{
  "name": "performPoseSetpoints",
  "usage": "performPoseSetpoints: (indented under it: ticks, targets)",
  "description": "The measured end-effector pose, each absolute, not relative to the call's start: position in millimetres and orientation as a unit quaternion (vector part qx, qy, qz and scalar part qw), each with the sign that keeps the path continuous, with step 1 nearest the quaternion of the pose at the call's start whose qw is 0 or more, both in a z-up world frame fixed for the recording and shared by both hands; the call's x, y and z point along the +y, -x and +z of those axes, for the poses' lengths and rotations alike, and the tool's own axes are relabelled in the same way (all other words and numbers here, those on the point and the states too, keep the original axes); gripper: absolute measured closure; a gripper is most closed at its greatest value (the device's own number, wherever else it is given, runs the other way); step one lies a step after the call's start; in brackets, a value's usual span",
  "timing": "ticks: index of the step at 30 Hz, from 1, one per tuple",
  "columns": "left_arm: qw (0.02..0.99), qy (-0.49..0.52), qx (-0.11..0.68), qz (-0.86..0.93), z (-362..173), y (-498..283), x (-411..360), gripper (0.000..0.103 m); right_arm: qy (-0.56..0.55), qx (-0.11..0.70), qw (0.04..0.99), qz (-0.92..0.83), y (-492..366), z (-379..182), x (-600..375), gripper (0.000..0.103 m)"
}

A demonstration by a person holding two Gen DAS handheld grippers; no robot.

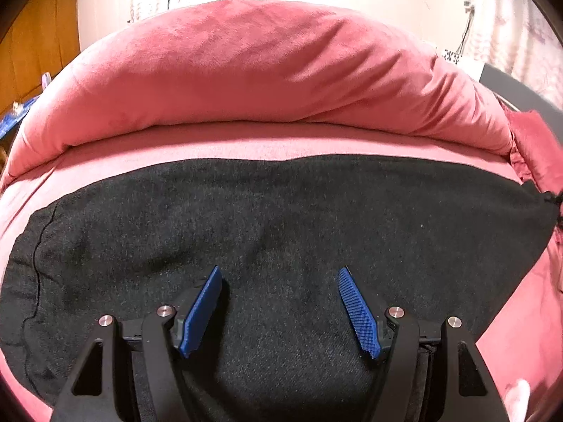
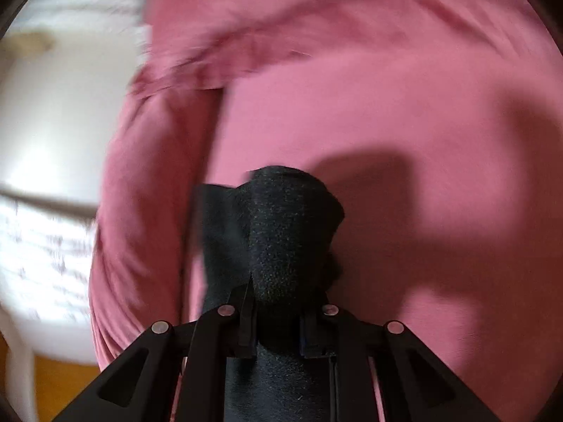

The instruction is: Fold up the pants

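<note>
The black pants (image 1: 281, 225) lie spread flat on a pink bed cover (image 1: 218, 144), filling the lower half of the left wrist view. My left gripper (image 1: 279, 281) hovers just over the pants, open, with blue pads (image 1: 202, 311) wide apart and nothing between them. In the right wrist view, my right gripper (image 2: 278, 302) is shut on a bunched fold of the black pants (image 2: 281, 225), lifted above the pink cover (image 2: 404, 123). The fabric hides the fingertips. The right wrist view is blurred by motion.
A thick pink duvet roll (image 1: 246, 70) lies along the far side of the bed. A white wall and curtain (image 1: 510, 17) stand behind it. A white chair (image 2: 45, 140) stands beside the bed edge over a wooden floor (image 2: 59, 387).
</note>
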State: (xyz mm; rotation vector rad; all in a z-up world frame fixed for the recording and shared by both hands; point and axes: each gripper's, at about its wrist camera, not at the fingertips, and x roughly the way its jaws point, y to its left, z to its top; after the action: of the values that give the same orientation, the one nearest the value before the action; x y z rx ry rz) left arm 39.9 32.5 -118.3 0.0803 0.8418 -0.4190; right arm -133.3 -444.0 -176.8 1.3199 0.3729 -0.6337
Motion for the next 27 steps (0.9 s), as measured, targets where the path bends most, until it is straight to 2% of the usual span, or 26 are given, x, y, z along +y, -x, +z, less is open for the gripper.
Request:
performPoseSetpoints:
  ticks: [2,5,9,11,14,17,18,19,21,23,27]
  targets:
    - [0.890,-0.035,0.406,-0.203,-117,-41,35,0.033,-0.557,0.175,0.762,-0.279,117,-143,-430,0.088]
    - [0.890,-0.028,0.406,-0.205,-114,-42,38,0.033,-0.428,0.200,0.845,-0.252,80,-76,-380,0.088]
    - [0.891,-0.015,0.403,-0.208,-110,-43,45,0.033,-0.278,0.238,0.915,-0.169,31,-34,-275,0.088]
    - [0.892,-0.008,0.401,-0.209,-106,-43,49,0.033,-0.197,0.272,0.932,-0.136,6,-34,-218,0.088]
    - [0.894,0.002,0.398,-0.208,-104,-40,57,0.031,-0.067,0.350,0.930,-0.087,-30,-64,-117,0.085]
    - [0.894,0.013,0.398,-0.205,-104,-41,64,0.031,-0.074,0.467,0.879,-0.057,-61,-128,-48,0.069]
    - [0.894,0.018,0.400,-0.203,-103,-42,68,0.031,-0.084,0.522,0.848,-0.041,-73,-156,-31,0.057]
    - [0.893,0.023,0.400,-0.203,-104,-41,70,0.031,-0.069,0.573,0.816,-0.030,-81,-182,-12,0.053]
    - [0.893,0.034,0.400,-0.205,-104,-41,75,0.031,0.058,0.548,0.834,-0.024,-76,-177,20,0.048]
    - [0.892,0.043,0.402,-0.205,-104,-43,75,0.030,0.103,0.530,0.841,0.006,-67,-163,28,0.046]
    - [0.891,0.052,0.399,-0.212,-102,-40,75,0.030,-0.001,0.489,0.871,0.048,-37,-128,0,0.045]
